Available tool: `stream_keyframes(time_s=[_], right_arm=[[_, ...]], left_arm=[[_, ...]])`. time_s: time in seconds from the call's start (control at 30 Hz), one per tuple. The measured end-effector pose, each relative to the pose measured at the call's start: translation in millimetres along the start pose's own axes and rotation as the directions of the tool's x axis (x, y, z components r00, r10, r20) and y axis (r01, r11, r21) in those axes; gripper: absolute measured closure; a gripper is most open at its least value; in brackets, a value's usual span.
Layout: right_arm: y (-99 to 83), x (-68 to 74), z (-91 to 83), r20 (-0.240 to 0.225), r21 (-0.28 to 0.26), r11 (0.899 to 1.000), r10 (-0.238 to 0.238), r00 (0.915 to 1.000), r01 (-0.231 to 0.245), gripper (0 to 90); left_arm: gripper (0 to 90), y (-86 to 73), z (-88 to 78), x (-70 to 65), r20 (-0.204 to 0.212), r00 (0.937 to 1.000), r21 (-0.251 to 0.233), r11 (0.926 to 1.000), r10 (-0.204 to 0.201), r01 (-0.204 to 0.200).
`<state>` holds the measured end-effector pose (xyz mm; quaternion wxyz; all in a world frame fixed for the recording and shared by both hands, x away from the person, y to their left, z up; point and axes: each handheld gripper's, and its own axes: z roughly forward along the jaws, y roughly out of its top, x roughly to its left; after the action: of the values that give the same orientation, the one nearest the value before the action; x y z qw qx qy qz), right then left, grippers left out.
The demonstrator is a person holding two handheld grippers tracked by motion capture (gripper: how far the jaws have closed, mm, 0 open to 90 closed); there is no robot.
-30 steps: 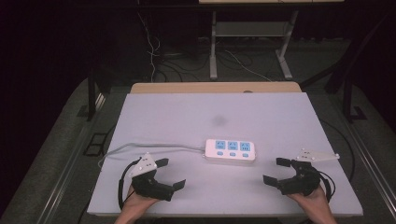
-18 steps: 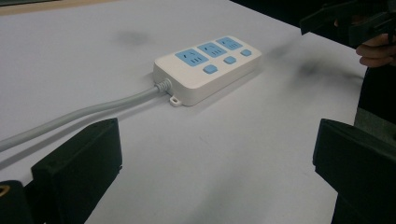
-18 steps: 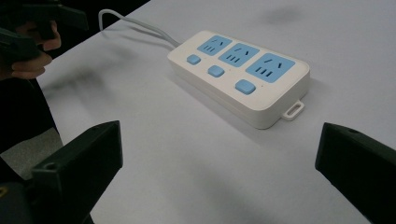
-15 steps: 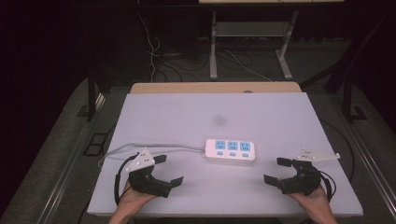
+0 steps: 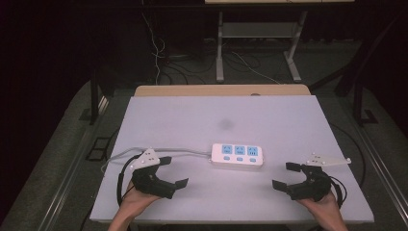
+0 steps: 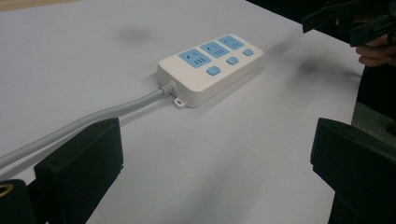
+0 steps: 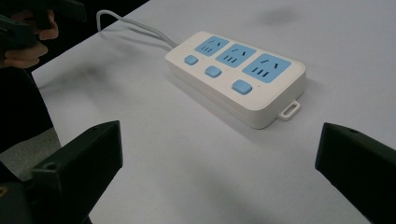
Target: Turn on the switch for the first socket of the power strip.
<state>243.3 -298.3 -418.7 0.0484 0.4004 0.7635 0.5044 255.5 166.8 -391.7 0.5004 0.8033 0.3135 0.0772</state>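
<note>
A white power strip (image 5: 237, 156) with three blue sockets and three blue buttons lies flat near the middle front of the white table (image 5: 216, 120). Its grey cable (image 5: 187, 153) runs off to the left. My left gripper (image 5: 172, 171) rests open at the front left, jaws wide apart and empty, pointing at the power strip (image 6: 210, 67) and cable (image 6: 88, 123). At the front right my right gripper (image 5: 286, 175) is open and empty too, facing the strip (image 7: 238, 74) from the other side. Both stay a hand's width clear of the strip.
The cable (image 5: 120, 156) loops over the table's left edge. A faint dark smudge (image 5: 225, 124) marks the table top behind the strip. Beyond the far edge stand a wooden board (image 5: 221, 90), metal table legs (image 5: 220, 43) and floor cables (image 5: 159, 53).
My left gripper has drifted slightly toward the front-left and back between frames; the right gripper and the power strip have not moved.
</note>
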Motion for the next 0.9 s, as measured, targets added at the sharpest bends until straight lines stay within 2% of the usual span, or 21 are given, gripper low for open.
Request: stream_keyframes(time_s=[0.13, 0.27, 0.67, 0.9], right_arm=[[0.0, -0.2, -0.7, 0.001, -0.001, 1.0, 0.001, 1.0, -0.001, 0.4], [-0.1, -0.5, -0.8, 0.0, -0.001, 1.0, 0.002, 1.0, -0.002, 0.4], [-0.1, -0.4, -0.8, -0.001, 0.001, 1.0, 0.001, 1.0, -0.001, 0.4], [-0.1, -0.5, -1.0, -0.001, 0.0, 1.0, 0.0, 1.0, 0.0, 0.4]], left_arm=[[1.1, 4.2, 4.1, 2.6, 0.012, 0.9999, -0.001, 1.0, -0.006, 0.006], [1.2, 9.0, 9.2, 4.1, 0.023, 0.9997, 0.019, 0.9998, -0.001, 0.001], [1.3, 26.6, 21.0, 5.8, 0.05, 0.9983, 0.073, 0.9968, 0.03, -0.034], [1.4, 41.1, 26.8, 4.9, 0.06, 0.9966, 0.083, 0.9947, 0.057, -0.061]])
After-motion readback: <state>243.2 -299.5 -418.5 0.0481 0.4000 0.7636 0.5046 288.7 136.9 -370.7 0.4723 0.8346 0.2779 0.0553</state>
